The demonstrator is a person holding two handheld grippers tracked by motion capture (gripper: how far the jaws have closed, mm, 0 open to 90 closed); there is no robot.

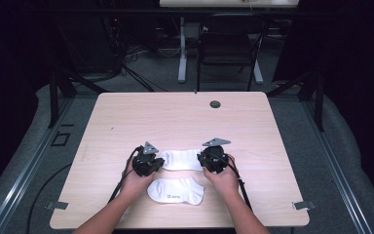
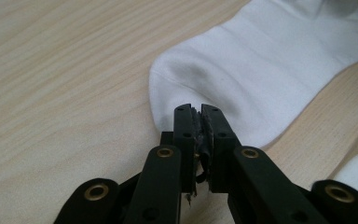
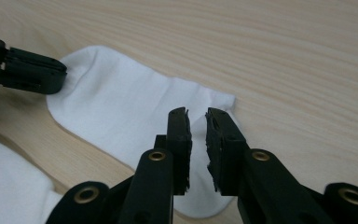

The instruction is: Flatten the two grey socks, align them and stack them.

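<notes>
Sock (image 1: 181, 159) lies flat, left gripper (image 2: 196, 122) pinching its edge, right gripper (image 3: 196, 122) parted.

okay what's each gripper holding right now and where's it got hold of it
The left gripper pinches one end of the far white sock. The right gripper stands slightly open over the other end, holding nothing.

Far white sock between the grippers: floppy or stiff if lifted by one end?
Probably floppy: the far sock lies flat and creased like thin knit, so the free end would likely droop. Likely light. The left gripper, shut at its edge, may drag it rather than slide off; the right gripper stands open.
</notes>
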